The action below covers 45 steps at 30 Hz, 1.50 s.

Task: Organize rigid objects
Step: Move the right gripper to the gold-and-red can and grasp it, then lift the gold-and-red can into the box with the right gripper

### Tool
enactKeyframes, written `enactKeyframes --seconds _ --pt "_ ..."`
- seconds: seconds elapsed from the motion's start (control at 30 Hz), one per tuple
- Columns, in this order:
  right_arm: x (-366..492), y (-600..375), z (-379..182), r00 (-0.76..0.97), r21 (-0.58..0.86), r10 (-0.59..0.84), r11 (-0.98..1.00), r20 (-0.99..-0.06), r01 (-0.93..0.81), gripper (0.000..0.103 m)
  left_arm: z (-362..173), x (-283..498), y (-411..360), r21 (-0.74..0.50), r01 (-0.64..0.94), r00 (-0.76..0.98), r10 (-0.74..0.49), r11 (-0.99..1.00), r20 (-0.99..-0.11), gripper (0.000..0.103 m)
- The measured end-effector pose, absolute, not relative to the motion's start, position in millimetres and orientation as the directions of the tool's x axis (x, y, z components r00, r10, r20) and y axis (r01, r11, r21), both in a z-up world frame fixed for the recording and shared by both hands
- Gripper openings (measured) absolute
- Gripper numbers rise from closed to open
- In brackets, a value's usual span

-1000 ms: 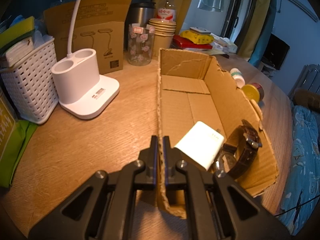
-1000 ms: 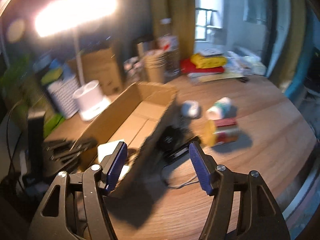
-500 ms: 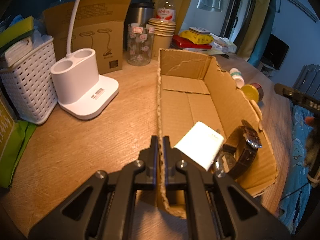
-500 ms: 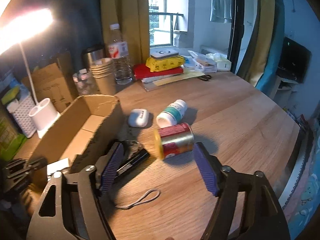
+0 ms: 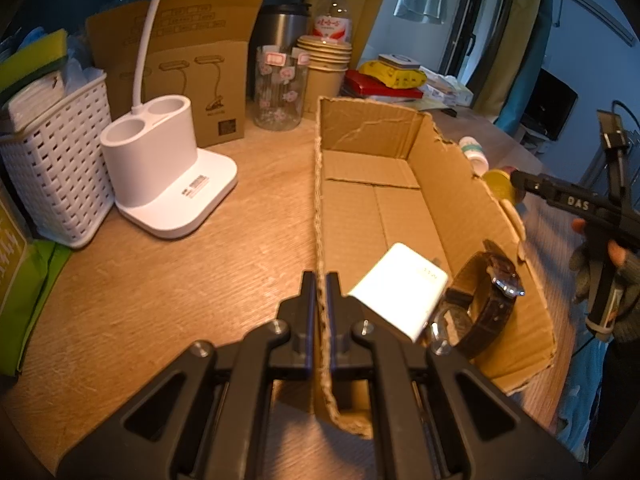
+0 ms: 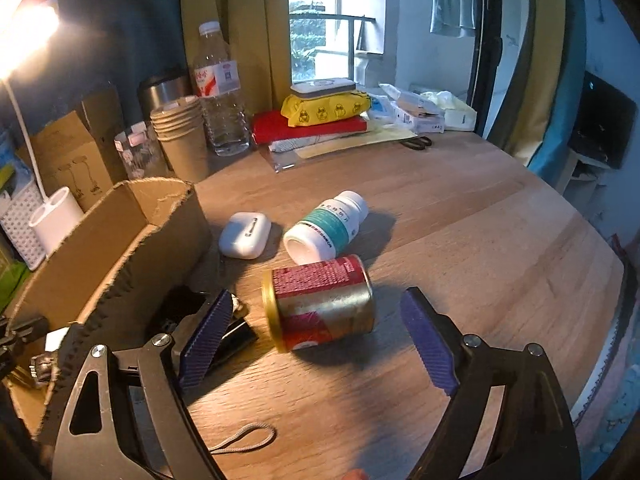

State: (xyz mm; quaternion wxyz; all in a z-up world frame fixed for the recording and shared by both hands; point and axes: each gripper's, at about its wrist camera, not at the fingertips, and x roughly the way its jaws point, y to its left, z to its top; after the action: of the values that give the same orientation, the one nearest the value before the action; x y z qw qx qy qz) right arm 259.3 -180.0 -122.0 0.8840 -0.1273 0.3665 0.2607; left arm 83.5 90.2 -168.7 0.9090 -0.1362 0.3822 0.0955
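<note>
A wooden table (image 5: 160, 288) fills the left wrist view, cluttered along its back edge under lamp light. At lower centre the left gripper (image 5: 320, 308) is pressed together on the near left wall of the cardboard box (image 5: 372, 128), exactly as a second ago, so the box is steadied. Inside the box, at lower right, lie a white charger (image 5: 400, 292) and, touching it, a brown-strapped watch (image 5: 486, 300); the far half of the floor is bare. New at the right edge is a gloved hand (image 5: 624, 276) with the other tool, absent a second earlier.

In the right wrist view the blur has gone and the can (image 6: 320, 302) now lies on its side at centre, between the spread fingers of the right gripper (image 6: 320, 336), whose jaws are opening; neither pad touches it. This looks like the next item to be boxed. Above it lie a pill bottle (image 6: 326, 226) and, left, a white earbud case (image 6: 245, 235), both outside the box at left.
</note>
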Motion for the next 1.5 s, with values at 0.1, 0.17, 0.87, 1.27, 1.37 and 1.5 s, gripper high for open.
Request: enactKeyframes --seconds 0.1,0.17,0.87,1.27,1.37,1.5 --pt "265.1 -178.7 -127.7 0.585 -0.036 0.366 0.826 -0.724 -0.562 0.088 -168.6 83.4 89.8 -0.174 -0.278 0.69 0.07 0.945 -0.721 0.004" --pt "267.7 -177.9 -130.8 0.574 -0.035 0.367 0.821 -0.732 -0.57 0.088 -168.7 83.5 90.1 -0.174 -0.278 0.69 0.07 0.945 -0.721 0.004" --pt "266.7 -174.5 -137.4 0.576 -0.066 0.344 0.817 -0.742 -0.573 0.068 -168.8 83.6 90.3 -0.174 -0.278 0.69 0.07 0.945 -0.721 0.004" --pt "235.4 -168.5 -101.1 0.621 -0.103 0.375 0.797 -0.688 -0.595 0.068 -168.8 83.4 90.2 -0.175 -0.278 0.69 0.07 0.945 -0.72 0.004" --pt "226.4 -163.8 -89.5 0.629 -0.108 0.394 0.787 -0.67 -0.608 0.068 -168.9 83.4 90.1 -0.175 -0.278 0.69 0.069 0.945 -0.72 0.004" --pt "214.7 -157.1 -76.9 0.632 -0.109 0.42 0.772 -0.651 -0.626 0.068 -168.9 83.4 90.1 -0.175 -0.277 0.691 0.069 0.945 -0.72 0.004"
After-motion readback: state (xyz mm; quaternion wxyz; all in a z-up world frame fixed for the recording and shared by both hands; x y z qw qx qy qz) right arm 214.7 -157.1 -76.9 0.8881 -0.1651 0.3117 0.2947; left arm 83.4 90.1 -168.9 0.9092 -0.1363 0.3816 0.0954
